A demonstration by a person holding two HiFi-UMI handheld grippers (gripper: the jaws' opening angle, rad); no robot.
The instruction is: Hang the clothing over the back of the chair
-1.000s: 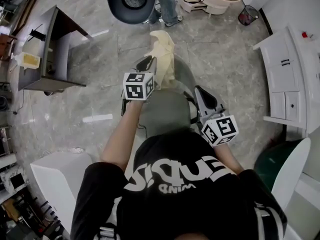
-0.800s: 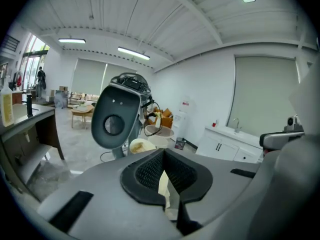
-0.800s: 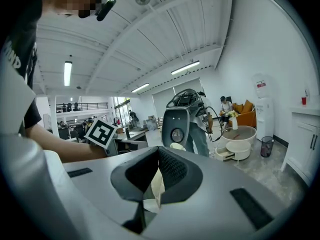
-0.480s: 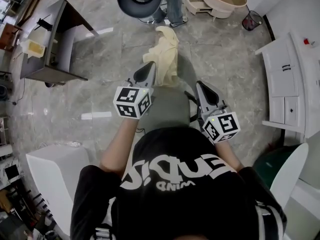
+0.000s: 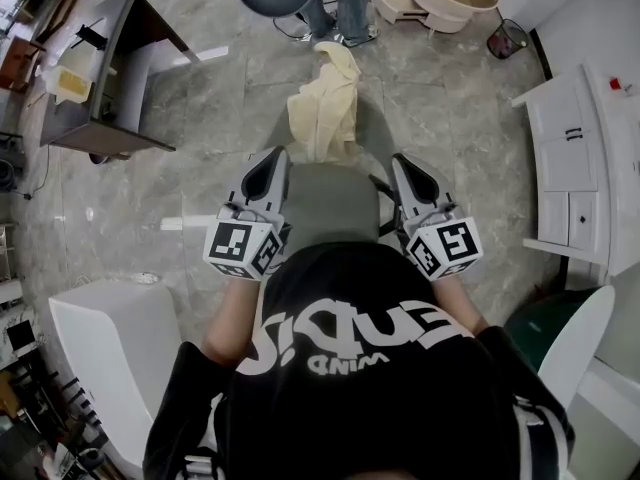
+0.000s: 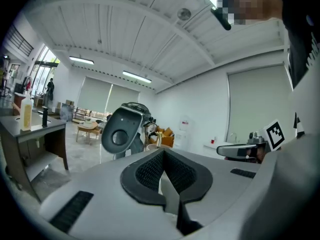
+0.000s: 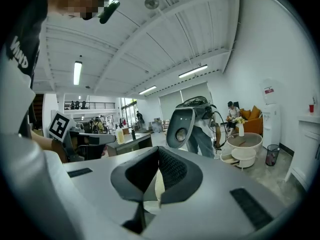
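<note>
The cream-yellow clothing [image 5: 325, 103] lies draped over the back of the chair [image 5: 330, 213], in the upper centre of the head view, hanging in folds just above the grey-green seat. No gripper touches it. The left gripper [image 5: 272, 163] is at the seat's left edge and the right gripper [image 5: 408, 168] at its right edge. Both are below the garment in the frame and point up toward it.

In each gripper view the dark ribbed pads meet at the tip, so both pairs of jaws are closed with nothing clamped between them.

Around the chair is a grey marble floor [image 5: 200, 168]. A dark desk [image 5: 105, 88] stands at the upper left and a white cabinet [image 5: 575, 158] along the right edge. A small waste bin [image 5: 503, 36] sits at the upper right, and a standing person's legs [image 5: 345, 3] show at the top.
</note>
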